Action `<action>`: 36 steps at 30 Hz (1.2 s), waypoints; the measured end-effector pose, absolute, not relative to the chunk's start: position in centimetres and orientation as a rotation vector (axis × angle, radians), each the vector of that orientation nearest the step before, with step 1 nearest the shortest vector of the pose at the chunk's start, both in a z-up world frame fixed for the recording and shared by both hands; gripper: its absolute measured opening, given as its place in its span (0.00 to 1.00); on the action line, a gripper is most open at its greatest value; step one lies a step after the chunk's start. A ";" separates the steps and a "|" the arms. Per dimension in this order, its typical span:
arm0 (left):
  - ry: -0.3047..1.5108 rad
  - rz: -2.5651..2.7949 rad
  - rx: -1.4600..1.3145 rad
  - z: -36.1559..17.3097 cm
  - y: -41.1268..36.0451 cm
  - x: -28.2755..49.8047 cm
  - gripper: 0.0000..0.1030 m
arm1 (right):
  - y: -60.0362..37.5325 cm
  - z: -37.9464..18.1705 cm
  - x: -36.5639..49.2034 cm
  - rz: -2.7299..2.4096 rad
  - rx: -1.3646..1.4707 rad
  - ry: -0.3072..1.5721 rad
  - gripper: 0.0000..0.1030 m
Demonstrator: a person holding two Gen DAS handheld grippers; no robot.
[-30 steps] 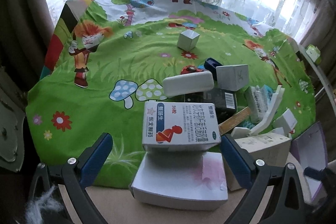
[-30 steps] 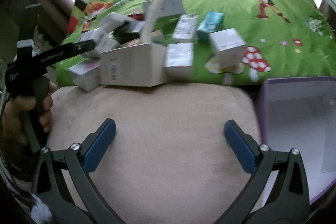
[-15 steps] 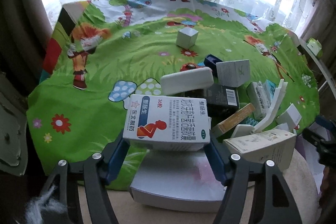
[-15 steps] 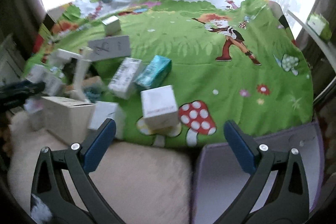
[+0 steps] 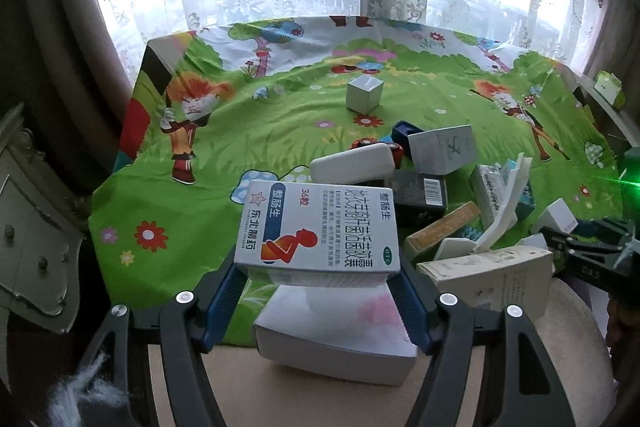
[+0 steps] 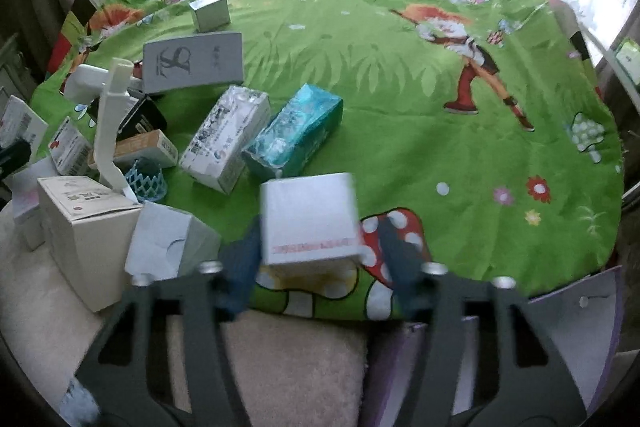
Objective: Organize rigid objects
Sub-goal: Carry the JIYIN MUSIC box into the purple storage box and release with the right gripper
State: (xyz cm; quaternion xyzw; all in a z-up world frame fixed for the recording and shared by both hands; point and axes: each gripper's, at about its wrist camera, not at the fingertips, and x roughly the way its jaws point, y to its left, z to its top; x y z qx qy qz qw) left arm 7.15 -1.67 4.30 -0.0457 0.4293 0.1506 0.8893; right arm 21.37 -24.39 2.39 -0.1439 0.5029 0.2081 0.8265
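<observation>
My left gripper is shut on a white medicine box with blue and red print, its pads on the two short ends. The box hangs just above a white and pink box at the cloth's near edge. In the right wrist view a small white cube box stands on the red mushroom print between the fingers of my right gripper. Its jaws are closing around the box. The left finger is at the box's side, and a strip of cloth still shows at the right finger. That view is blurred.
A cartoon-print green cloth carries a heap of boxes: a teal packet, a white printed carton, a grey box, a cream carton. A silver cube stands apart. An open purple box adjoins a beige cushion.
My left gripper closed on the medicine box and raised it slightly off the white and pink box. My right gripper swung from the cushion to the white cube box, and its jaws narrowed.
</observation>
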 end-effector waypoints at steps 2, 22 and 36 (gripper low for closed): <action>0.888 0.310 -0.096 4.5 -2.1 7.0 0.68 | -24.4 2.3 21.2 0.451 -0.300 1.069 0.45; 0.831 0.197 0.027 7.1 -10.0 7.3 0.68 | -30.1 6.2 18.8 0.350 -0.180 0.979 0.44; 0.856 0.028 0.057 7.1 -16.3 7.8 0.68 | -36.6 7.9 16.0 0.237 -0.109 0.963 0.44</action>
